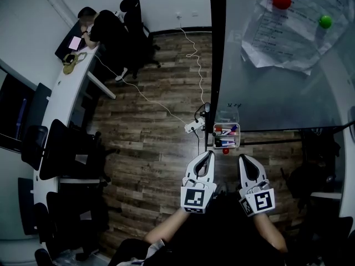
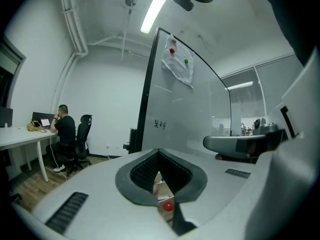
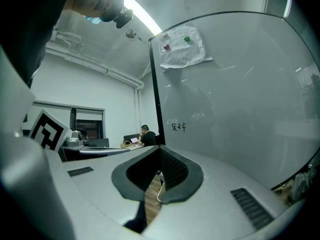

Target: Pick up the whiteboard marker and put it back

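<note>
A clear tray [image 1: 214,138] hangs at the bottom edge of the whiteboard [image 1: 277,87] and holds several markers [image 1: 226,132]. A red ball magnet [image 1: 226,151] sits just below it. My left gripper [image 1: 209,154] is shut and empty, with its tip just below and left of the tray. My right gripper [image 1: 243,158] is just below and right of the tray, also shut with nothing held. In the left gripper view, the tray and the red magnet [image 2: 168,206] show through the hollow of the closed jaws [image 2: 159,152]. The right gripper view looks along its closed jaws [image 3: 160,148] beside the board.
A paper sheet [image 1: 288,32] is pinned high on the board by a red magnet [image 1: 281,0] and a green one [image 1: 325,21]. A power strip [image 1: 193,127] and its cable lie on the wood floor. A person [image 1: 105,29] sits at a long desk [image 1: 61,93] with office chairs.
</note>
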